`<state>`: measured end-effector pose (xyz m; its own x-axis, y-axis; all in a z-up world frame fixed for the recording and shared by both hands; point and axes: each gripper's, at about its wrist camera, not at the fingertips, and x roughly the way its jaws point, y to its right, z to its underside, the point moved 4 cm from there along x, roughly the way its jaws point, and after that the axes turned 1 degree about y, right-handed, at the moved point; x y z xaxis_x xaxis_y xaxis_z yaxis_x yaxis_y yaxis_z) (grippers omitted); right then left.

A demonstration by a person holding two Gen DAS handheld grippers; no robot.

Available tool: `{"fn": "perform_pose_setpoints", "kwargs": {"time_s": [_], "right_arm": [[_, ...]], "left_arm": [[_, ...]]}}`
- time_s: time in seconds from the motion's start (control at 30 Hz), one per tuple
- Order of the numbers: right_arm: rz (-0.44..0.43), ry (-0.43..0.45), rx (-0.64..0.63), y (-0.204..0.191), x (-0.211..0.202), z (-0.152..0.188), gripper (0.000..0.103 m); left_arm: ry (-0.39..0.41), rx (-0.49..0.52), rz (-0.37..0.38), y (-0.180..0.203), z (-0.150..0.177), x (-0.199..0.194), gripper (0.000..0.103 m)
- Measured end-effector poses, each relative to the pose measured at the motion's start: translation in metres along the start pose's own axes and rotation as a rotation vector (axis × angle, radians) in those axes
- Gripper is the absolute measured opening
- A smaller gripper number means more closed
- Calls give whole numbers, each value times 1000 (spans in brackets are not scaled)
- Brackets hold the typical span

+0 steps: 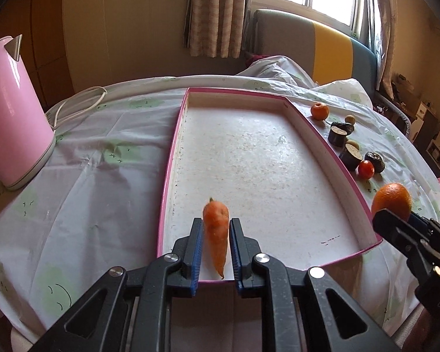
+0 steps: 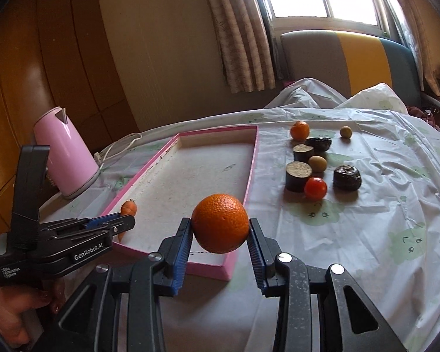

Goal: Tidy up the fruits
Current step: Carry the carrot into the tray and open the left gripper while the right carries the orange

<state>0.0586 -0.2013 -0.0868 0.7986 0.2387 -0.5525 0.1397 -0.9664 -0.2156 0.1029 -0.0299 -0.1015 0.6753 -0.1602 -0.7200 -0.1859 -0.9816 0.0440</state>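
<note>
My left gripper (image 1: 215,226) is shut on a small orange carrot (image 1: 217,231) and holds it over the near left corner of the pink-rimmed white tray (image 1: 173,158). My right gripper (image 2: 220,228) is shut on a large orange (image 2: 220,223) above the tray's near right corner (image 2: 224,267). In the left wrist view the orange (image 1: 391,201) and the right gripper (image 1: 396,228) show at the right. In the right wrist view the left gripper (image 2: 126,220) and the carrot (image 2: 128,209) show at the left.
Right of the tray on the plastic tablecloth lie a tangerine (image 2: 299,130), a cherry tomato (image 2: 315,188), two dark cut cylinders (image 2: 298,176), two dark wrinkled fruits (image 2: 347,177) and two small tan fruits (image 2: 317,163). A pink kettle (image 1: 11,117) with its cord stands at the left.
</note>
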Motion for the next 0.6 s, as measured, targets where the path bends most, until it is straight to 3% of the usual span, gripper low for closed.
{"fn": "perform_pose_setpoints", "kwargs": {"time_s": [0.43, 0.6], "right_arm": [[18, -48, -73, -17, 27, -3, 40], [23, -25, -62, -12, 23, -5, 49]], "left_arm": [[76, -66, 81, -16, 9, -22, 22], [66, -91, 103, -16, 8, -24, 25]]}}
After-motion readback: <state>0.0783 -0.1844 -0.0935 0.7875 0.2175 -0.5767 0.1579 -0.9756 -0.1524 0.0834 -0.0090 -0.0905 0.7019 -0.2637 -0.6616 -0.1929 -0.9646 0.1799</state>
